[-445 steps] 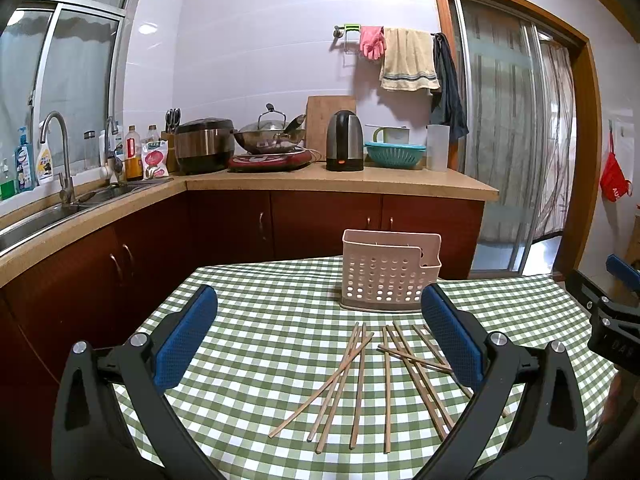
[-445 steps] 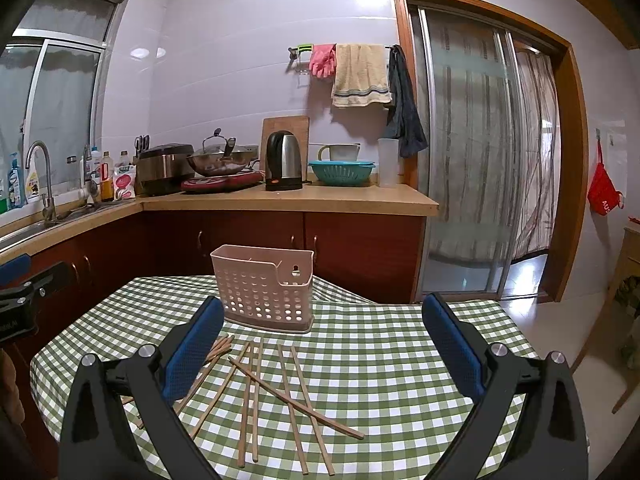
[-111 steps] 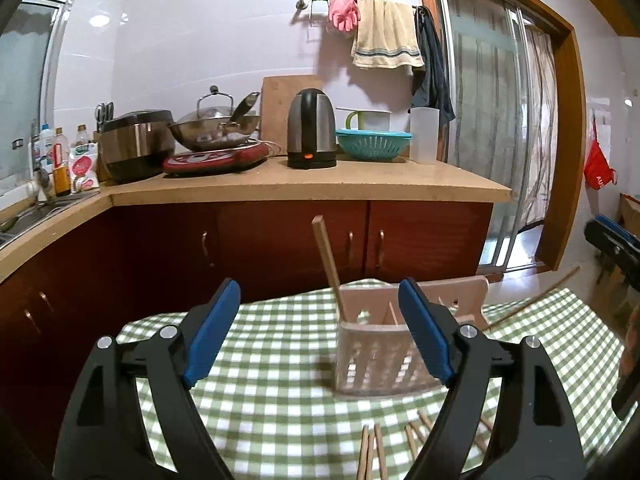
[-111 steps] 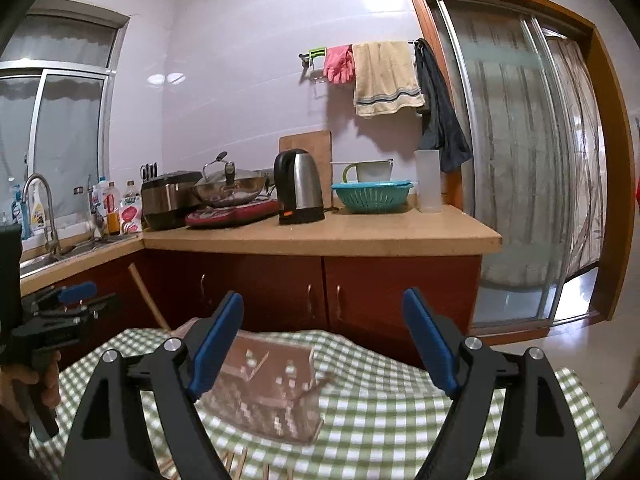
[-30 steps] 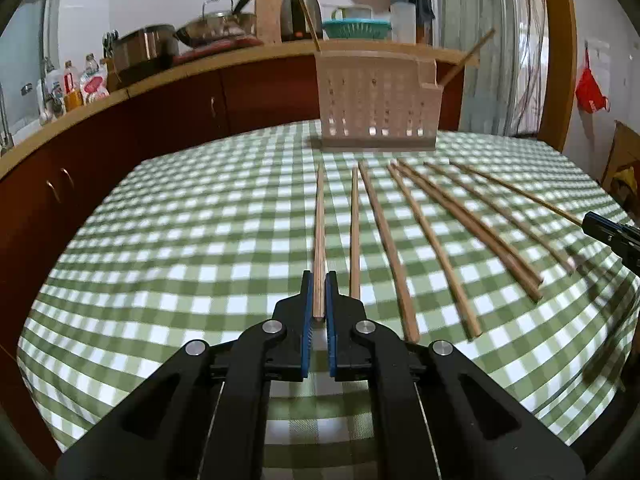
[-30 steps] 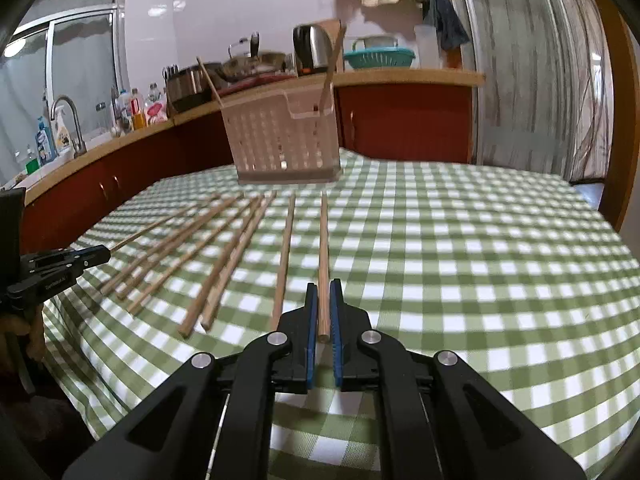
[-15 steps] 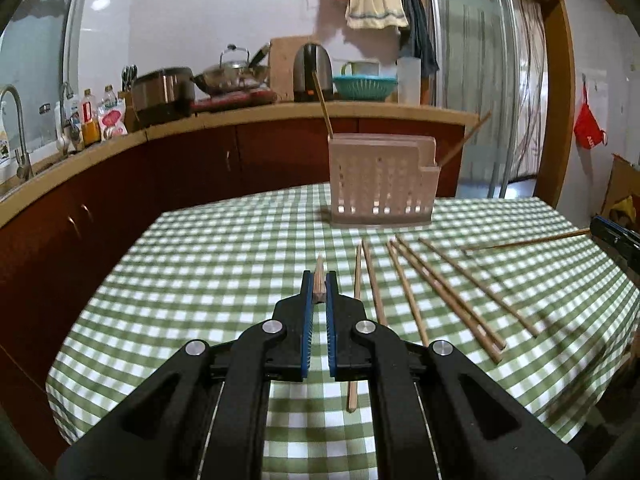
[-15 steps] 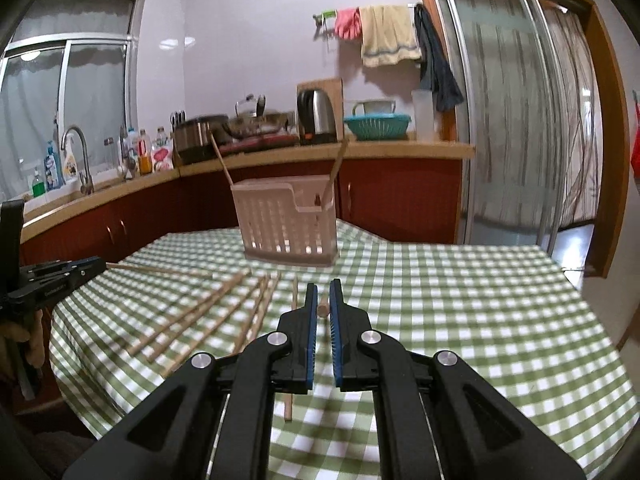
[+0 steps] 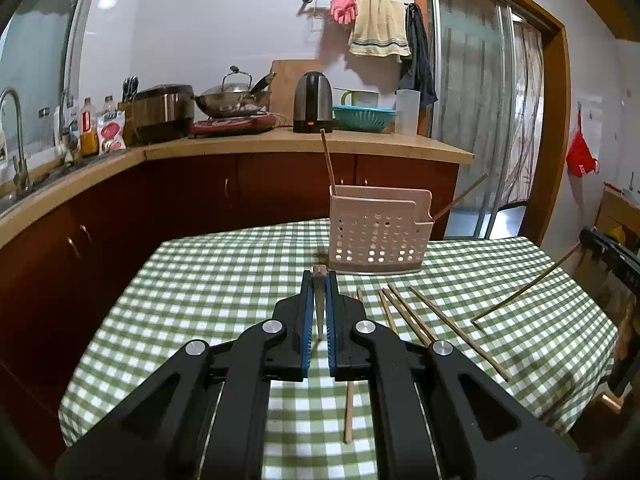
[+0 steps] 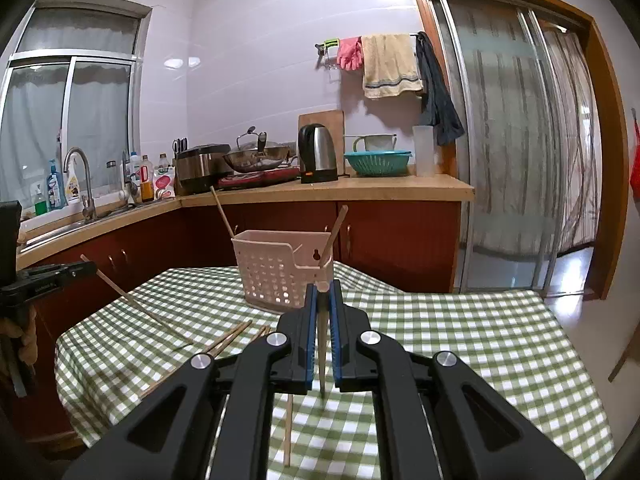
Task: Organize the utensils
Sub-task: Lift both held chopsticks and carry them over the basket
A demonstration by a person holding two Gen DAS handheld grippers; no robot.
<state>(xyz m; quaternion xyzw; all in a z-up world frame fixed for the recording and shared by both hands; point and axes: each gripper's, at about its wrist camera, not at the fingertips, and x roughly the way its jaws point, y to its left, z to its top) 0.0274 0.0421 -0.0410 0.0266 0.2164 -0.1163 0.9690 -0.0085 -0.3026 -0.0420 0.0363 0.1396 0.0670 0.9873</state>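
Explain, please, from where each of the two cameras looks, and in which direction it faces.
Left wrist: sits on the left gripper, faces over the checked table to the basket; its jaws grip a chopstick; the right gripper shows at the right edge.
Right wrist: sits on the right gripper, faces the same basket from the other side; the left gripper and a hand show at the left edge.
Shared: basket, table, counter, kettle.

Both views are evenly and fairly brightly lit from overhead; ceiling lamps glare as white spots on the glossy pale wall tiles (image 9: 107,2) (image 10: 182,62). Shadows are soft. Fisheye bending curves the brown wooden door frame (image 9: 562,80) (image 10: 600,92), and the corners go black. Focus is sharp, without motion blur.
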